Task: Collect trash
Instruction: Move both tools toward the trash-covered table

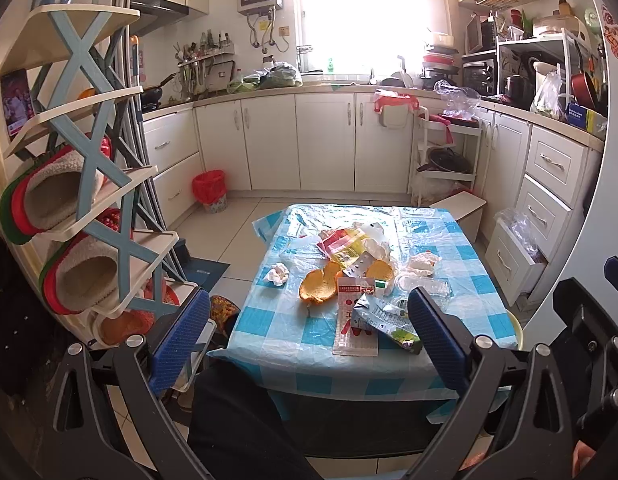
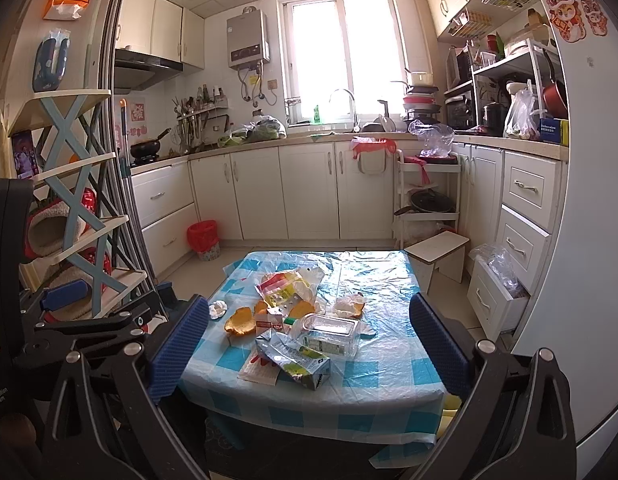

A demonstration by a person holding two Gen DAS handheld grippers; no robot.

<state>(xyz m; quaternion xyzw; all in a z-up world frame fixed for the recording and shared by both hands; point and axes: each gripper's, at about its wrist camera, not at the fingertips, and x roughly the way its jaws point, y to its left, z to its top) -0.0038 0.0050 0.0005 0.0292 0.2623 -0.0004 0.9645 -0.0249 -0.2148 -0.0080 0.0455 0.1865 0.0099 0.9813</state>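
A low table with a blue-and-white checked cover [image 1: 269, 344] [image 2: 389, 384] holds a heap of trash: orange peels [image 1: 319, 286] [image 2: 240, 321], a crushed drink carton [image 1: 389, 318] [image 2: 295, 358], a red-and-white wrapper [image 1: 355, 332], a clear plastic box [image 2: 329, 330], crumpled tissues [image 1: 277, 274] [image 2: 218, 309] and yellow-red snack bags [image 1: 345, 246] [image 2: 281, 284]. My left gripper [image 1: 309, 340] is open and empty, held back from the table's near edge. My right gripper [image 2: 309, 344] is open and empty, also in front of the table. A bin with a red liner [image 1: 210, 191] [image 2: 204, 239] stands on the floor by the far cabinets.
A shoe rack with slippers [image 1: 81, 184] [image 2: 77, 216] stands close on the left. A small white stool [image 1: 465, 210] [image 2: 439, 254] and a drawer unit with an open bottom drawer [image 1: 517, 256] [image 2: 497, 292] are on the right. White cabinets line the back.
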